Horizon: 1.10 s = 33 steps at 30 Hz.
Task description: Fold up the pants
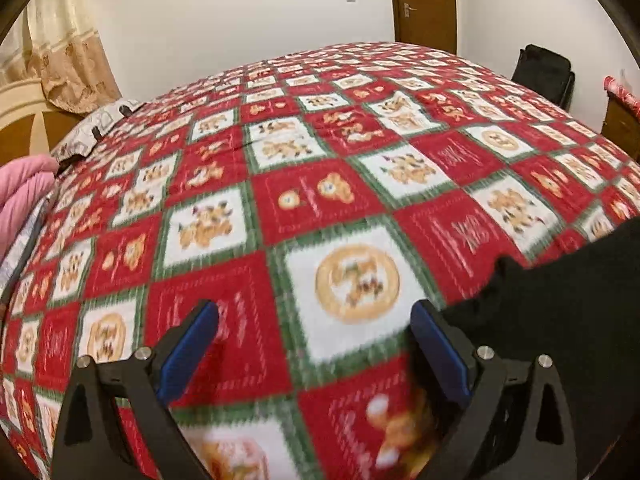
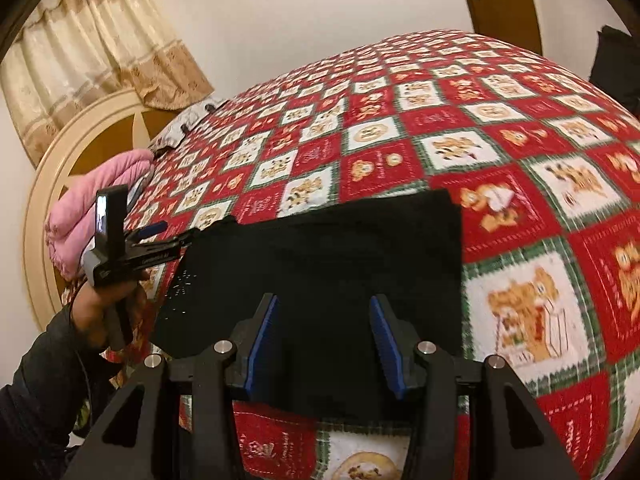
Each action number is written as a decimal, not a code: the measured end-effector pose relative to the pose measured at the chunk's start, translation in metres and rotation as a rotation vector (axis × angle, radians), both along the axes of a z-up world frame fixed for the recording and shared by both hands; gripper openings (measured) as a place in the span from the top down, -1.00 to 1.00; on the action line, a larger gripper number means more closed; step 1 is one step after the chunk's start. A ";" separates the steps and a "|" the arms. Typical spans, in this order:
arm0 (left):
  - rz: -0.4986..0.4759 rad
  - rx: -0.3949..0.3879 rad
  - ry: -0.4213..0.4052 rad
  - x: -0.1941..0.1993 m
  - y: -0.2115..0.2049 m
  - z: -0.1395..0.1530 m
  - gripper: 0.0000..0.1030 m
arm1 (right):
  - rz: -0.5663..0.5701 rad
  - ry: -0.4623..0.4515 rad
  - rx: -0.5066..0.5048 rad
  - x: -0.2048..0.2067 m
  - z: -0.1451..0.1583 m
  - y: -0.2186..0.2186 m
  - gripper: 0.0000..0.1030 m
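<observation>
The black pants (image 2: 332,248) lie folded into a flat rectangle on the red, white and green checked blanket (image 2: 500,152) of a bed. In the right wrist view my right gripper (image 2: 323,300) hovers over their near part, jaws apart, nothing pinched between the blue pads (image 2: 262,340). My left gripper (image 2: 176,236), held by a hand (image 2: 100,308) in a dark sleeve, sits at the pants' left edge. In the left wrist view the left gripper (image 1: 314,308) stands wide open over bare blanket (image 1: 320,200), with the pants (image 1: 560,312) off to its right.
A pink bundle of cloth (image 2: 92,196) and a grey patterned pillow (image 1: 96,124) lie at the head of the bed by the round headboard (image 2: 44,200). A black bag (image 1: 544,72) stands beyond the far right corner. Wall, curtain (image 2: 92,52) and door (image 1: 424,0) lie behind.
</observation>
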State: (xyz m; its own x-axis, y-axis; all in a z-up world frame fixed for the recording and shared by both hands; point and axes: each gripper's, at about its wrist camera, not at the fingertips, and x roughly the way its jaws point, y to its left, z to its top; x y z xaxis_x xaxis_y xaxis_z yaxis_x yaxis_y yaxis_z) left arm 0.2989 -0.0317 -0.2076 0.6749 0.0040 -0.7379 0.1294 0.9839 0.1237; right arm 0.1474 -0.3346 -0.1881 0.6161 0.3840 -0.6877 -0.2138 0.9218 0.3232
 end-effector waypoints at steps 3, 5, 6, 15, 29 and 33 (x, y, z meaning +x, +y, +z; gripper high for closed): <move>0.023 -0.026 0.017 -0.003 0.002 0.004 -0.92 | 0.005 0.002 -0.006 -0.003 -0.001 -0.006 0.04; 0.014 -0.088 0.012 -0.022 0.008 0.014 -0.92 | -0.004 -0.026 -0.014 -0.006 0.005 -0.015 0.04; 0.012 -0.118 0.002 -0.030 0.010 0.019 -0.92 | -0.009 -0.033 -0.010 -0.007 0.007 -0.019 0.04; -0.095 -0.235 0.028 -0.083 -0.013 0.017 -0.92 | -0.124 0.047 0.102 0.012 -0.008 -0.059 0.04; -0.107 -0.225 0.065 -0.077 -0.041 -0.010 -0.95 | -0.102 0.039 0.089 0.044 -0.033 -0.046 0.04; -0.114 -0.224 0.066 -0.077 -0.040 -0.010 -0.95 | -0.079 0.030 0.063 0.039 -0.030 -0.042 0.06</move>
